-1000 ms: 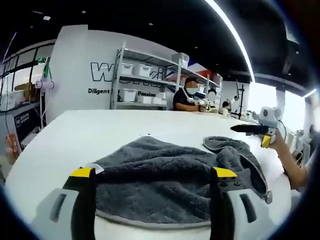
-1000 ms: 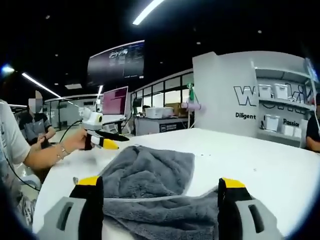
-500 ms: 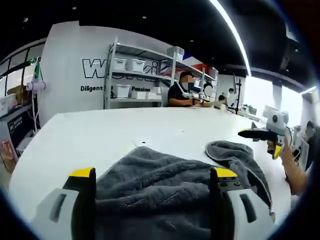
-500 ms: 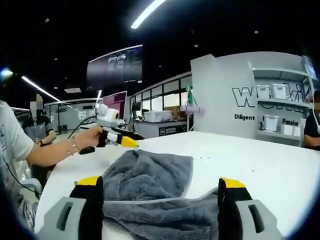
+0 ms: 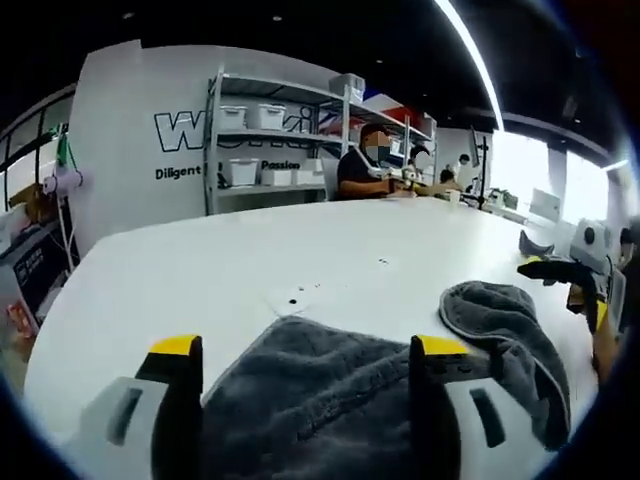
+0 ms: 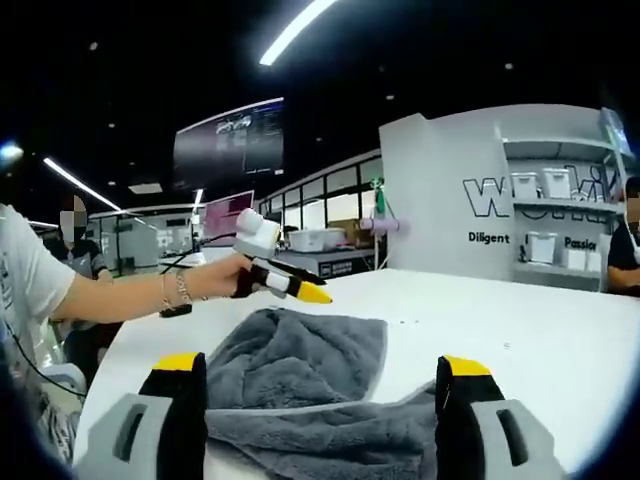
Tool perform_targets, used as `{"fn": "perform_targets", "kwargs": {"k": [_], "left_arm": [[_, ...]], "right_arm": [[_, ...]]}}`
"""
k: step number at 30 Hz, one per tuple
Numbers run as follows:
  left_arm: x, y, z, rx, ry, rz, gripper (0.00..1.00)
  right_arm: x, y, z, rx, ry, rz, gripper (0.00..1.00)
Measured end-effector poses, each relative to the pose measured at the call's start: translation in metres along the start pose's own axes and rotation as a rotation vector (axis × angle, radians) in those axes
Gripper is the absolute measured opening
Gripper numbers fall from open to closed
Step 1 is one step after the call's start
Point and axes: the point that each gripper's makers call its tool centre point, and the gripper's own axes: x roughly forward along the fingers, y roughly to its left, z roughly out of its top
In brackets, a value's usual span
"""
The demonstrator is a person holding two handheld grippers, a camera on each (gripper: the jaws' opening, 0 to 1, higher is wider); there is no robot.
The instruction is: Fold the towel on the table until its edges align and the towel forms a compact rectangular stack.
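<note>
Left gripper view: the left gripper (image 5: 300, 350) hangs low over the towel (image 5: 330, 395), its two yellow-tipped jaws spread wide with grey pile showing between them and nothing pinched. From the right edge of this view the right gripper (image 5: 550, 270) comes in, held in a hand (image 5: 605, 345), just beyond the towel's rolled-up corner; whether those jaws are parted cannot be told here.

In the right gripper view the right gripper (image 6: 320, 365) likewise stands with jaws far apart above the towel (image 6: 300, 370), gripping nothing. The left gripper (image 6: 295, 285) enters from the left, held in a hand (image 6: 225, 280) on an outstretched forearm wearing a bracelet, yellow tips hovering just past the towel's far edge.

The towel lies crumpled on the white table (image 5: 200, 270), one flap folded over, its edges uneven and not lined up. Beyond the towel the tabletop runs bare to its far rim, with open room on all sides.

On the white wall (image 5: 130, 120) behind the shelves (image 5: 270, 130) large letters begin "W" and smaller words read "Diligent" and "Passion". People sit at the table's far end.
</note>
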Motion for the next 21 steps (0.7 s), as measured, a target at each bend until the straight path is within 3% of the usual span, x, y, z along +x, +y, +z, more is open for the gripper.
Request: {"fn": "perform_targets", "kwargs": {"k": [5, 21], "left_arm": [[0.024, -0.008, -0.007, 0.07, 0.057, -0.031, 0.88], [0.071, -0.004, -0.019, 0.055, 0.128, 0.0, 0.66]], "right_arm": [[0.0, 0.0, 0.001, 0.002, -0.002, 0.004, 0.99], [-0.004, 0.012, -0.001, 0.013, -0.006, 0.02, 0.99]]}}
